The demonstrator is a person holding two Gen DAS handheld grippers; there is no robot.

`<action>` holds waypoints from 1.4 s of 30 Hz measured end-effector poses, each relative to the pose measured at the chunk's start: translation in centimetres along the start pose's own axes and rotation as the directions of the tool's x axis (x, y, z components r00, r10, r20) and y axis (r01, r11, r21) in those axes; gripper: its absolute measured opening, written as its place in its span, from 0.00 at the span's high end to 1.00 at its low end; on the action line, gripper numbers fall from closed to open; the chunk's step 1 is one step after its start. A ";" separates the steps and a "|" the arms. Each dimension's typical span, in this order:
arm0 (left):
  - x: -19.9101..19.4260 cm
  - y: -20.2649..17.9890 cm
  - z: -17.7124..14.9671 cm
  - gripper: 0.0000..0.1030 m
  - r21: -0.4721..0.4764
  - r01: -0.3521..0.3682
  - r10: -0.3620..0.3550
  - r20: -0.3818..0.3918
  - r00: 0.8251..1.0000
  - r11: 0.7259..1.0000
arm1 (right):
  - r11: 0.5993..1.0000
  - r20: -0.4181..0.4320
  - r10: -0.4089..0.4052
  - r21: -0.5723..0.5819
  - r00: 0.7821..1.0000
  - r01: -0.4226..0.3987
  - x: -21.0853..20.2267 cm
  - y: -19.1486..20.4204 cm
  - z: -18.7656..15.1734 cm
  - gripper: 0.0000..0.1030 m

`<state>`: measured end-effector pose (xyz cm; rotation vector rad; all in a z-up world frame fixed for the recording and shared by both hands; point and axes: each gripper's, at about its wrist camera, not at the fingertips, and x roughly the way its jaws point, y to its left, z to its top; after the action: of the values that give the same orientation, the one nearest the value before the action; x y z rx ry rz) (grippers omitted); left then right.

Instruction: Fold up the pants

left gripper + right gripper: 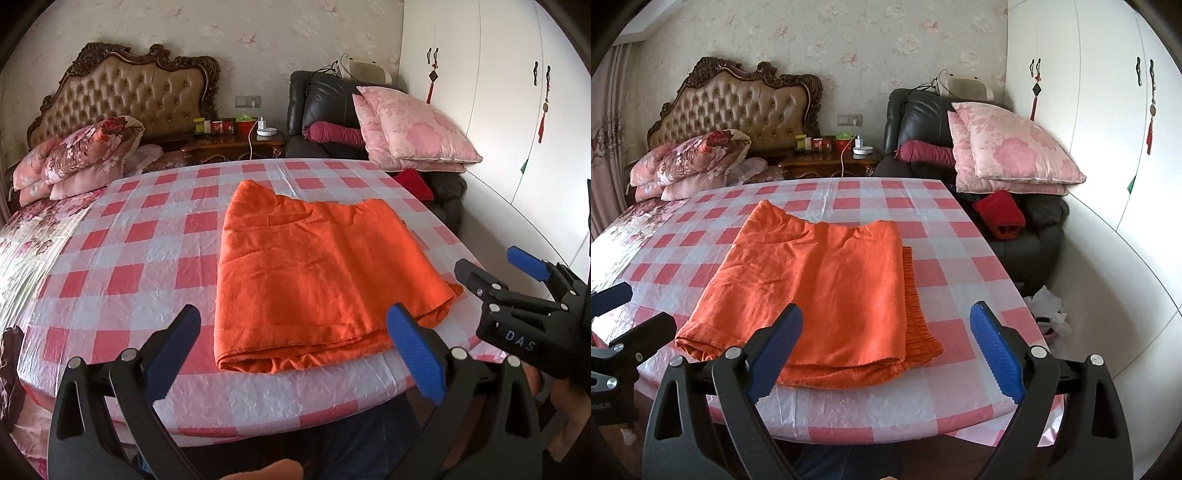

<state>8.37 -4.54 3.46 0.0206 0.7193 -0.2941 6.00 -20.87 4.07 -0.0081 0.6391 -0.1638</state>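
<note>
Checkered tablecloth (122, 236) carries folded orange pants (314, 269) near its front edge; left gripper (303, 354) and right gripper (886, 350) hover released, empty.

Orange pants (314, 266) (folded) on tablecloth (147, 258)

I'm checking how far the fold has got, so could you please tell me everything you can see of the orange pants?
The orange pants lie folded over into a flat, roughly rectangular stack on the checked cloth, near its front edge. The fabric looks soft and slightly fuzzy, with light creases. A gathered, ribbed edge, probably the waistband, peeks out along the right side. The far left corner rises into a point. Both grippers, left and right, are open and apart from it; only the cloth touches it.
</note>
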 end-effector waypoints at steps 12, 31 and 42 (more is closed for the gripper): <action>0.0 -0.3 0.3 0.02 0.005 0.008 -0.007 -0.004 1.000 1.000 | 1.000 -0.010 0.013 -0.005 1.000 -0.013 0.2 0.1 -0.2 0.14; 0.1 -0.3 0.3 0.02 0.005 0.007 -0.007 -0.004 1.000 1.000 | 1.000 -0.013 0.014 -0.007 1.000 -0.014 0.3 0.2 -0.3 0.14; 0.1 -0.4 0.3 0.02 0.005 0.007 -0.007 -0.005 1.000 1.000 | 1.000 -0.014 0.015 -0.008 1.000 -0.015 0.4 0.2 -0.3 0.14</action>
<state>8.53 -5.02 3.69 0.0237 0.7239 -0.3030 6.18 -20.76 3.61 -0.0104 0.6536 -0.1465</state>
